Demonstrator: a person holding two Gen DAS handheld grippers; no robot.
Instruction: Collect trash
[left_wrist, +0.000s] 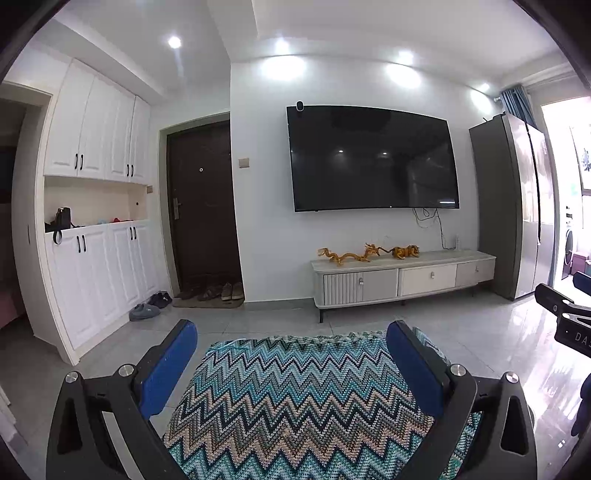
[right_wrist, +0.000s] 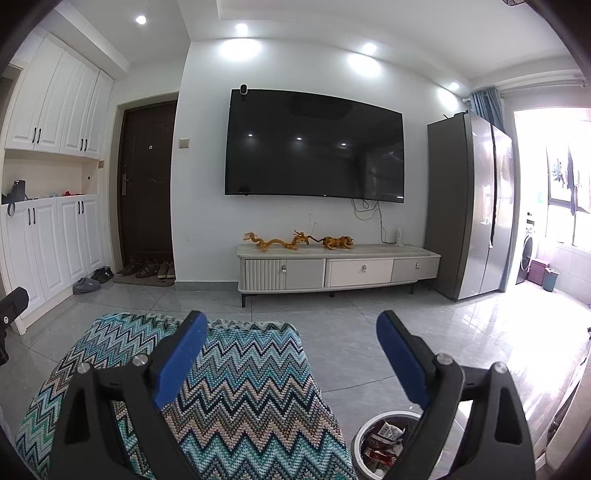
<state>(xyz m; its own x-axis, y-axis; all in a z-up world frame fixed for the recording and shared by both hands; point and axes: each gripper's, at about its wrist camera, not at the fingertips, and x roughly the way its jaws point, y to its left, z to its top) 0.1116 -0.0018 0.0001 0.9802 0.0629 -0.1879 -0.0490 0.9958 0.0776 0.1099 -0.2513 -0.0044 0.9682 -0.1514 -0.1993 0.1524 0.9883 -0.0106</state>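
Item 1. Left gripper (left_wrist: 291, 354): lower centre of the left wrist view. We hold its jaws spread wide, nothing between the blue pads, raised above the zigzag cloth (left_wrist: 295, 402) and pointed level into the room; we judge this a ready posture, not a grasp.

Item 2. Right gripper (right_wrist: 291, 345): lower centre of the right wrist view. Jaws equally wide apart and empty. Part of its body also shows at the right edge of the left view.

Item 3. Trash bin (right_wrist: 360, 439): bottom of the right view, right of centre, partly behind the right finger. It stands on the floor just beside the cloth-covered surface. Wrappers and paper scraps (right_wrist: 384, 441) lie inside. We judge it sits there to be within easy reach of the right gripper.

Item 4. Zigzag cloth: fills the lower middle of the left view and lower left of the right. We see no loose trash on its visible part.

Item 5. Floor (right_wrist: 369, 332): grey tiles, glossy at the right. No litter can be made out on it.

Item 6. Background: television (right_wrist: 314, 144), low cabinet (right_wrist: 332, 271), refrigerator (right_wrist: 469, 206), shoes by the door (right_wrist: 147, 267).
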